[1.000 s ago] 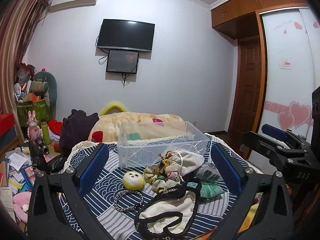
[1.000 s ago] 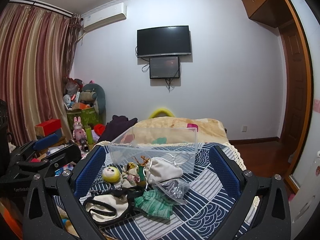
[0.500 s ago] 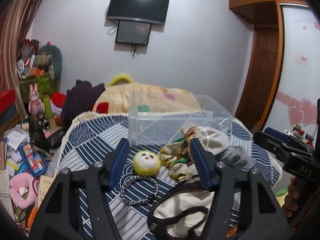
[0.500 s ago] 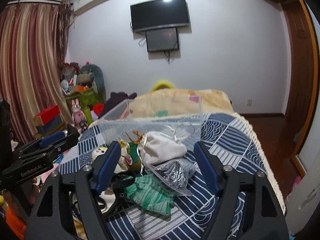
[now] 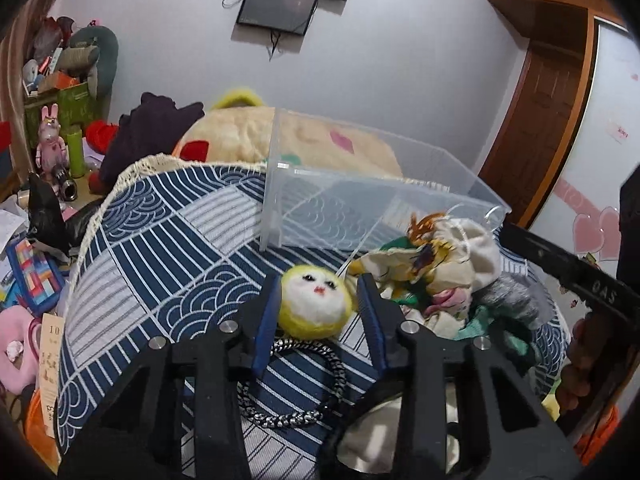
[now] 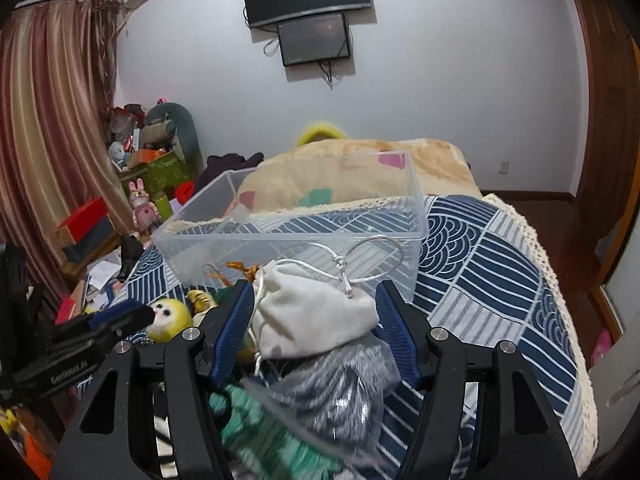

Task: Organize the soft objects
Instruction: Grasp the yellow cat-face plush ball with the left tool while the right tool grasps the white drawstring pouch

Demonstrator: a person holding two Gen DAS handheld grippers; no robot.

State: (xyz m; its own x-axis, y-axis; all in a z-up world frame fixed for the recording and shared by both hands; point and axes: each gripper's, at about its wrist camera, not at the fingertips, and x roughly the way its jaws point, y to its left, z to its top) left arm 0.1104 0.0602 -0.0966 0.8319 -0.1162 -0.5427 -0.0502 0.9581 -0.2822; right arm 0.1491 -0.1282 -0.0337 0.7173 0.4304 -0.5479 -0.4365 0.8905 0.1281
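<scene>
Left tool [image 5: 318, 304] narrowed around plush ball [image 5: 316, 302]

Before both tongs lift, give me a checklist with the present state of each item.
1. Left tongs astride the yellow ball: ok.
2. Left pads touching the ball: cannot tell.
3. Right tongs astride the white pouch: ok.
4. Right pads pressing the pouch: cannot tell.
5. Clear bin open on top, nothing in it: ok.
6. Pouch cord loops against the bin wall, may snag: not ok.
</scene>
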